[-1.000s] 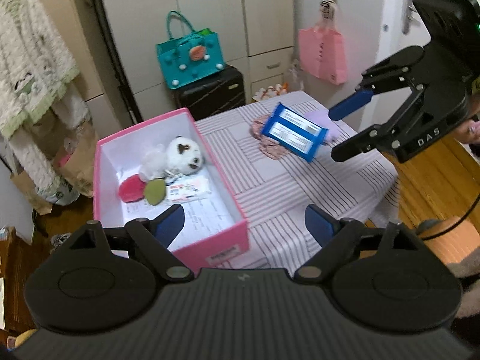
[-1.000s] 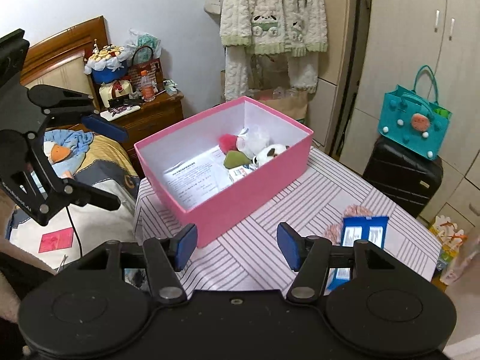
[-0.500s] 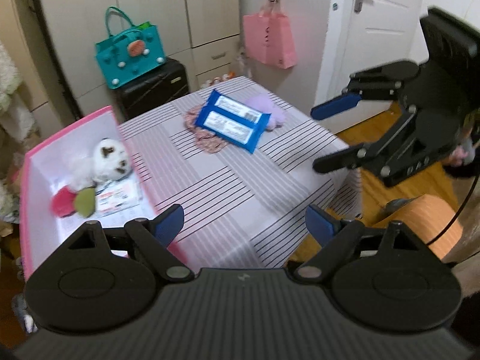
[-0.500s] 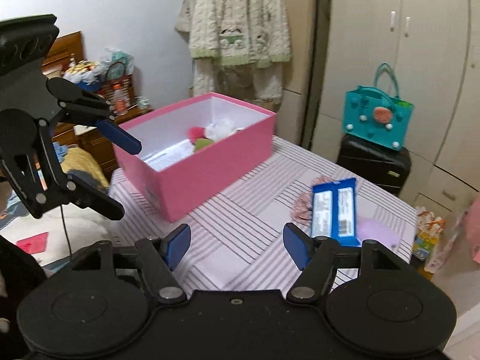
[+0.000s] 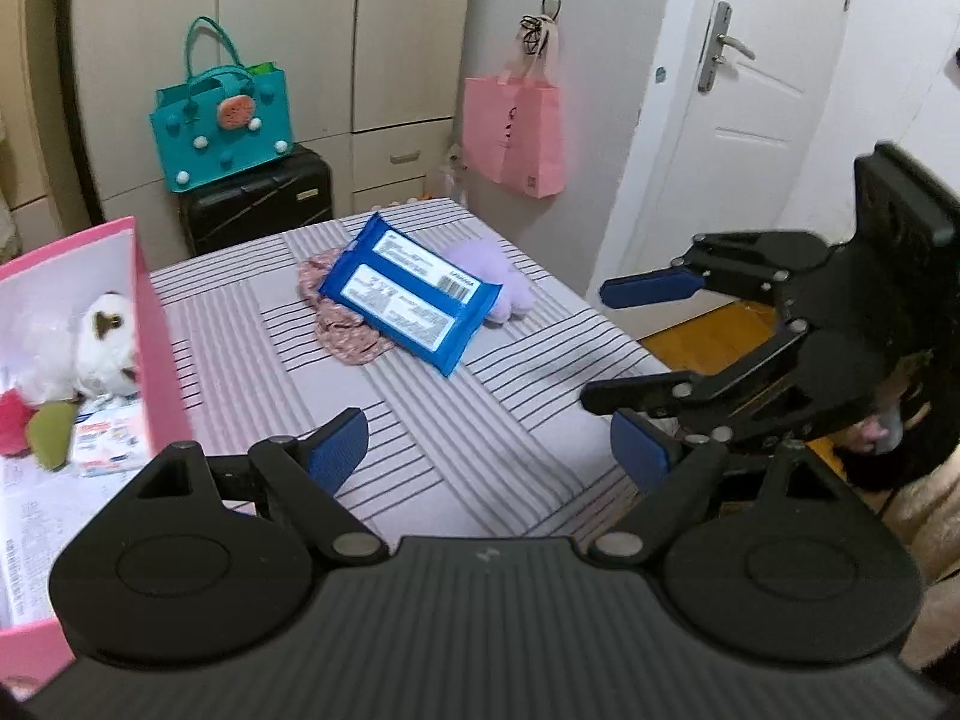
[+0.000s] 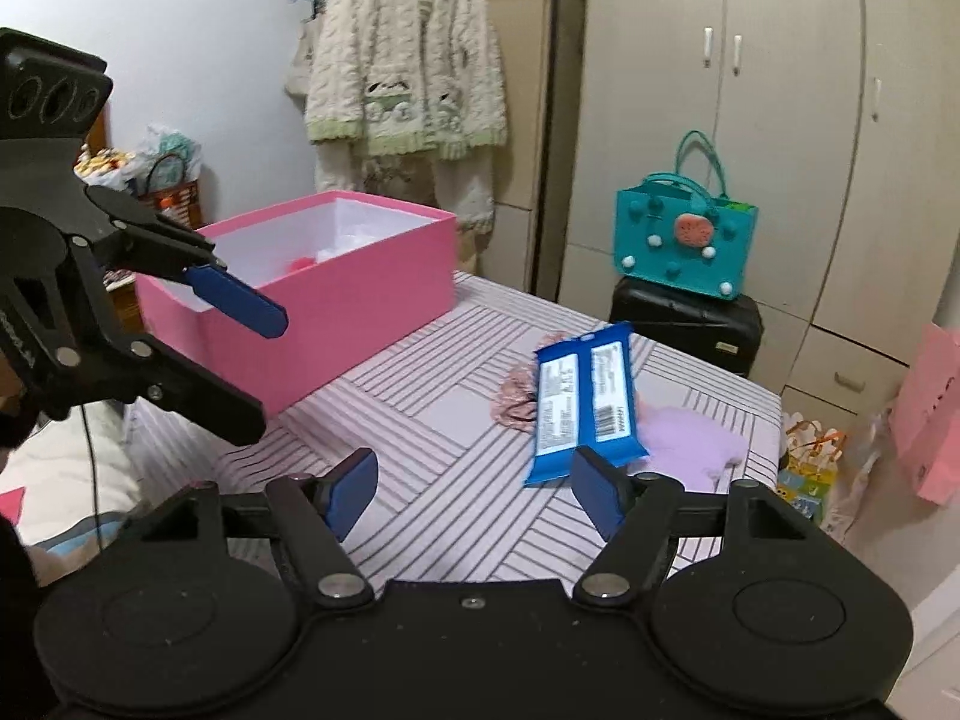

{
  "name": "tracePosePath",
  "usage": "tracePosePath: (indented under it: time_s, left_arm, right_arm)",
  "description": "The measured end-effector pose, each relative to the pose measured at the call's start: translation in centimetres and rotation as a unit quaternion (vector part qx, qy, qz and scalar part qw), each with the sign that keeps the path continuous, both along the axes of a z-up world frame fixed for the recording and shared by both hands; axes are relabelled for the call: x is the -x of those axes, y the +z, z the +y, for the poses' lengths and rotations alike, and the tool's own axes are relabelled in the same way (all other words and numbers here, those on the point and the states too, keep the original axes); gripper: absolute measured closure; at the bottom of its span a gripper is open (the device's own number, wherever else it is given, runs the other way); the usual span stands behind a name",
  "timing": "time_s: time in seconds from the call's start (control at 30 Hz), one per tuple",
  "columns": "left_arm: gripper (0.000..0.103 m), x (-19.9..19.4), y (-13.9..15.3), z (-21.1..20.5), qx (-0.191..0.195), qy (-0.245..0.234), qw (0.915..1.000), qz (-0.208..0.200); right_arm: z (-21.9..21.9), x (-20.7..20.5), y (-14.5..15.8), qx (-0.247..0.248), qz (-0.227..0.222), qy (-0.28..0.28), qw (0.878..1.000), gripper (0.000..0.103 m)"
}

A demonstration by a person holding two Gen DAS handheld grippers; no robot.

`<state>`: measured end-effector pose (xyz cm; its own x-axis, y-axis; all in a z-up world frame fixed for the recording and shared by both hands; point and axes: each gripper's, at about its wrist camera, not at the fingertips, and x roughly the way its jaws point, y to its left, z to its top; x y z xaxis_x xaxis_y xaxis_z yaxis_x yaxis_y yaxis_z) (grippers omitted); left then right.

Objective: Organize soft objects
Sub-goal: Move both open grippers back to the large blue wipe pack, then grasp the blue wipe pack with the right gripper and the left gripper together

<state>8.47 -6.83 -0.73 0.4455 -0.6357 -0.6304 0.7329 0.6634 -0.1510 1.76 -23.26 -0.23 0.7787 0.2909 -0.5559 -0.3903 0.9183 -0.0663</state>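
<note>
Pink box [image 5: 144,324] sits at the table's left edge in the left wrist view, now pushed to the frame's margin; a second ago it filled the middle. The left gripper [image 5: 489,456] has swung away from it toward the far corner, jaws wide apart and empty. Inside the box lie a white plush [image 5: 105,342], a red piece [image 5: 12,429] and a green piece [image 5: 51,435] on printed paper. At the far corner a blue pack [image 5: 408,297] lies across a pink floral cloth [image 5: 345,333], touching a lilac plush [image 5: 492,276]. The right gripper [image 5: 624,348] hangs off the table's right edge, open, holding nothing.

From the right wrist view, the right gripper [image 6: 474,495] has also turned from the box to the pile, and the pack [image 6: 582,399] now lies just beyond its right fingertip. The cloth [image 6: 519,393] peeks out left of the pack and the lilac plush [image 6: 690,441] to its right. The left gripper [image 6: 246,369] hovers open in front of the box [image 6: 336,312].

Both turns suggest the sorting goes on to the pile, probably by a right-hand pick. Only the left view shows the box's contents; the right view shows little past its wall, but gives the closer look at the pile.
</note>
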Motion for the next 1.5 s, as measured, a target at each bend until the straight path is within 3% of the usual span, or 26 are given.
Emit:
tracePosePath:
  time_s: [0.17,0.4,0.63,0.73,0.9,1.17,1.5]
  left_arm:
    - [0.015,-2.0,-1.3,-0.7,0.033,0.015,0.9993,0.012]
    - [0.017,-4.0,-4.0,-2.8,0.043,0.045,0.9980,0.015]
    - [0.017,-6.5,-4.6,-4.5,0.054,0.094,0.9938,-0.026]
    - [0.017,-7.7,-5.4,-5.3,0.058,0.102,0.9931,-0.007]
    - [0.018,-9.8,-7.7,-5.7,0.094,0.122,0.9862,0.061]
    - [0.022,-11.5,-10.3,-5.7,0.133,0.154,0.9749,0.091]
    - [0.031,-12.6,-11.8,-6.1,0.163,0.180,0.9612,0.132]
  right_arm:
    - [-0.7,-1.2,-2.6,0.012,-0.039,-0.033,0.999,0.024]
    - [-1.0,-3.2,-5.2,0.034,-0.069,-0.061,0.995,0.022]
    - [-0.3,-5.6,-6.5,0.078,-0.065,-0.068,0.993,0.022]
    - [0.1,-6.4,-6.8,0.102,-0.070,-0.065,0.990,0.021]
    - [1.0,-7.5,-7.2,0.130,-0.081,-0.061,0.986,0.014]
    - [1.3,-9.7,-8.1,0.145,-0.059,-0.049,0.986,0.012]
    - [1.0,-11.5,-8.3,0.103,-0.016,-0.022,0.994,0.012]
